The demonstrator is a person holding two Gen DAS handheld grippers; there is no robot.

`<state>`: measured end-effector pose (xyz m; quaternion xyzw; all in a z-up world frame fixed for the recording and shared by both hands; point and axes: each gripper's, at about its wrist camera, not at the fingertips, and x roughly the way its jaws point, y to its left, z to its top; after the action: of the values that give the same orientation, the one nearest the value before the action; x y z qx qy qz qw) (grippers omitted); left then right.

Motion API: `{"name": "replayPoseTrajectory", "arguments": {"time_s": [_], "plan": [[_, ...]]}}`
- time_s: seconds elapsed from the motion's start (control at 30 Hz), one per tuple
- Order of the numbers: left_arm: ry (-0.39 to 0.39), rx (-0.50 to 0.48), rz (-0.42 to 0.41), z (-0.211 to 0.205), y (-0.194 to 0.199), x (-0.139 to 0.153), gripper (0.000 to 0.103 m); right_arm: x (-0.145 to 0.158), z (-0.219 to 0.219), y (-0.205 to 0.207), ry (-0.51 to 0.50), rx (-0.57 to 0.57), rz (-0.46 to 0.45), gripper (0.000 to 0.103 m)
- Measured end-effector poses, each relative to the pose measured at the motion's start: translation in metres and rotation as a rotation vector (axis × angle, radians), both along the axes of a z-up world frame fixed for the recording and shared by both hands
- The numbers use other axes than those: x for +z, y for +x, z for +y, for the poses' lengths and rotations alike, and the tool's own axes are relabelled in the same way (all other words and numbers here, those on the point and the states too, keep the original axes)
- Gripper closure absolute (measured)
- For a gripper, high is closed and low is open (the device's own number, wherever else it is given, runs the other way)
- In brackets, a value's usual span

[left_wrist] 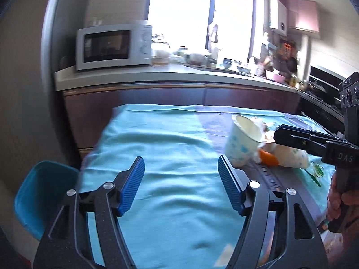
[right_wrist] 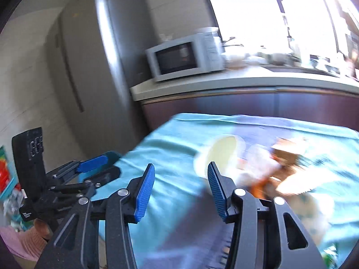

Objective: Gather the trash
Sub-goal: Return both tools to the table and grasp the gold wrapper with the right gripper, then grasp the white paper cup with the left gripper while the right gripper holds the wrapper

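Note:
A white paper cup with blue dots [left_wrist: 243, 141] lies tipped on the teal tablecloth [left_wrist: 168, 148], next to a pile of wrappers and orange scraps [left_wrist: 285, 157]. My left gripper [left_wrist: 181, 174] is open and empty, hovering over the cloth left of the cup. My right gripper [left_wrist: 278, 135] reaches in from the right over the pile. In the right wrist view my right gripper [right_wrist: 181, 174] is open and empty, with the blurred cup [right_wrist: 218, 154] just past its right finger. The left gripper [right_wrist: 96, 168] shows at the left there.
A kitchen counter [left_wrist: 157, 76] with a white microwave [left_wrist: 114, 46] and dishes runs behind the table. A grey fridge [right_wrist: 94, 67] stands at the left. A blue chair [left_wrist: 42, 195] sits at the table's left edge. A dark mat [left_wrist: 280, 179] lies under the trash.

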<state>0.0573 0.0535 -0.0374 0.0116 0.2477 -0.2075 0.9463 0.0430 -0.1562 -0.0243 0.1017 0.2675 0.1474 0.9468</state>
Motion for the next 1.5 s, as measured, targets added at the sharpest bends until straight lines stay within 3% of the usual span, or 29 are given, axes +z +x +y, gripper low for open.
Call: {"name": "replayPoseTrajectory", "arguments": {"time_s": [0.17, 0.37, 0.57, 0.73, 0.83, 0.97, 1.13, 1.5], "plan": [[0.051, -0.084, 0.009, -0.063, 0.0, -0.006, 0.034, -0.014, -0.059, -0.009, 0.066, -0.148, 0.048, 0.056], [0.108, -0.111, 0.03, -0.118, 0.025, -0.017, 0.032, -0.032, -0.098, 0.007, 0.178, -0.209, 0.104, 0.053], [0.124, -0.117, 0.077, -0.135, 0.052, -0.023, 0.034, -0.042, -0.114, 0.025, 0.252, -0.234, 0.135, 0.053], [0.108, -0.13, 0.105, -0.131, 0.066, -0.022, 0.043, -0.047, -0.115, 0.033, 0.29, -0.234, 0.156, 0.053], [0.101, -0.138, 0.107, -0.132, 0.069, -0.021, 0.049, -0.049, -0.117, 0.035, 0.303, -0.228, 0.164, 0.06], [0.093, -0.147, 0.121, -0.134, 0.073, -0.021, 0.068, -0.049, -0.12, 0.034, 0.323, -0.228, 0.17, 0.075], [0.081, -0.146, 0.124, -0.133, 0.075, -0.022, 0.069, -0.047, -0.122, 0.029, 0.34, -0.222, 0.158, 0.089], [0.048, -0.109, 0.095, -0.112, 0.063, -0.011, 0.071, -0.032, -0.123, 0.013, 0.346, -0.199, 0.099, 0.099]]}}
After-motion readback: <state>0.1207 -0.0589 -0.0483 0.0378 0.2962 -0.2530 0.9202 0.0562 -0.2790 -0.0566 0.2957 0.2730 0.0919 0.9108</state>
